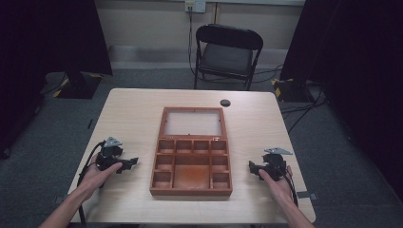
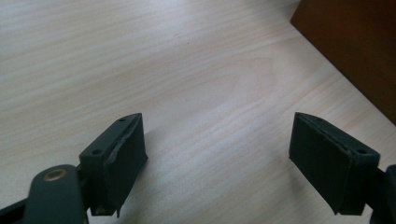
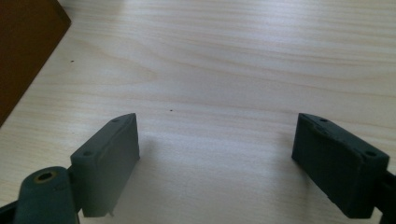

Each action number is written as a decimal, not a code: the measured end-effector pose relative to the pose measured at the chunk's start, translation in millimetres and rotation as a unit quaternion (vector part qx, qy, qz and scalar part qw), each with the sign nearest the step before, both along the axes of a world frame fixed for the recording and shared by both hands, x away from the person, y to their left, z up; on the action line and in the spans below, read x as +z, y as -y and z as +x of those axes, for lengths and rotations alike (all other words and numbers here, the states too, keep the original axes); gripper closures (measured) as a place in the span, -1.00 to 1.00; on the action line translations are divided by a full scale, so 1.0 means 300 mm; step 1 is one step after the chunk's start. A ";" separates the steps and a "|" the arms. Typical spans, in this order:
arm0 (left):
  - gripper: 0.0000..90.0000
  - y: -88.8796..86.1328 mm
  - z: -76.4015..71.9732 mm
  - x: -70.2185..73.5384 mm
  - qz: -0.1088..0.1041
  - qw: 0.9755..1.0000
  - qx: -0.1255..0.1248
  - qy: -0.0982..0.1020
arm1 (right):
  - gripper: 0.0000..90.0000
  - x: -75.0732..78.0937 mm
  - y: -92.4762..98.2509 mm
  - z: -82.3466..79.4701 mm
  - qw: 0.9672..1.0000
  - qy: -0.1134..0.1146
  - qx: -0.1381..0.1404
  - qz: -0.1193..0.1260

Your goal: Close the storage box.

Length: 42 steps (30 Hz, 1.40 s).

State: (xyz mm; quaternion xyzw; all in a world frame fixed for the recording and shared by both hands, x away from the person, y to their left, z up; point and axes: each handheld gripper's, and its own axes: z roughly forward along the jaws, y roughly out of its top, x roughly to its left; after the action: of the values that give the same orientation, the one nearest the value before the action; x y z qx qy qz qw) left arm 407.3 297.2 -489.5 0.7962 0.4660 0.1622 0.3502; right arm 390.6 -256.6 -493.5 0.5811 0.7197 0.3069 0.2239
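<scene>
My left gripper has its jaws spread wide, with nothing between them but the pale wood grain of the counter. In the left gripper view the two black jaws rise from the lower corners of the frame, and a dark brown corner of the wooden box fills the upper right. My right gripper is the same: jaws wide apart, empty, bare counter between them. In the right gripper view the box shows as a brown wedge at the upper left of the frame.

In the high view my left gripper sits at the lower left of the counter, held in my left hand, its jaws pointing toward the box and stopping near its left wall without touching it. My right gripper sits at the lower right in my right hand, jaws pointing toward the box's right wall, also apart from it. A black cable trails from each gripper back along my forearm.

The box lies in the middle of the frame, open, its lid folded back flat toward the far edge. Its tray is split into small compartments around one larger one, and all look empty. A small dark round thing sits on the counter beyond the lid. A black folding chair stands past the far edge, at the top centre of the frame.
</scene>
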 end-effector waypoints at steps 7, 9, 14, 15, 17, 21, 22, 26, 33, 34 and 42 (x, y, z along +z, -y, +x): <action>-0.59 0.033 0.016 0.032 0.019 1.000 -0.015 0.001 | -0.68 0.030 -0.023 0.000 1.000 0.013 0.028 0.006; -0.57 0.053 0.019 0.052 -0.002 1.000 -0.013 0.005 | -0.67 0.039 -0.053 0.007 0.999 0.015 0.045 0.015; -0.52 0.096 0.015 0.083 -0.012 0.999 -0.012 0.028 | -0.65 0.075 -0.097 0.034 0.997 0.020 0.073 0.030; -0.53 0.104 0.019 0.090 -0.017 0.999 -0.018 0.026 | -0.65 0.085 -0.105 0.041 0.996 0.018 0.084 0.038; -0.57 0.120 0.027 0.105 -0.026 0.999 -0.015 0.034 | -0.65 0.102 -0.126 0.048 0.994 0.025 0.102 0.036; -0.57 0.143 0.046 0.117 -0.022 0.998 -0.027 0.045 | -0.63 0.120 -0.163 0.070 0.991 0.030 0.121 0.043; -0.57 0.143 0.046 0.117 -0.022 0.998 -0.027 0.045 | -0.63 0.120 -0.163 0.070 0.991 0.030 0.121 0.043; -0.53 0.174 0.076 0.131 -0.025 0.998 -0.032 0.051 | -0.58 0.145 -0.207 0.118 0.989 0.031 0.139 0.046; -0.50 0.181 0.124 0.155 -0.048 0.997 -0.026 0.053 | -0.57 0.192 -0.258 0.190 0.985 0.048 0.156 0.058; -0.50 0.184 0.134 0.156 -0.047 0.997 -0.032 0.047 | -0.57 0.192 -0.258 0.190 0.985 0.048 0.156 0.058; -0.48 0.202 0.215 0.161 -0.041 0.998 -0.020 0.051 | -0.58 0.247 -0.299 0.281 0.984 0.066 0.150 0.067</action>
State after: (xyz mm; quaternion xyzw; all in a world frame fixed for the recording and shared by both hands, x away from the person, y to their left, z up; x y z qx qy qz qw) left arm 471.8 236.6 -441.1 0.7812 0.4375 0.1762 0.4090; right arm 474.8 -166.8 -419.4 0.4585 0.7604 0.4220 0.1827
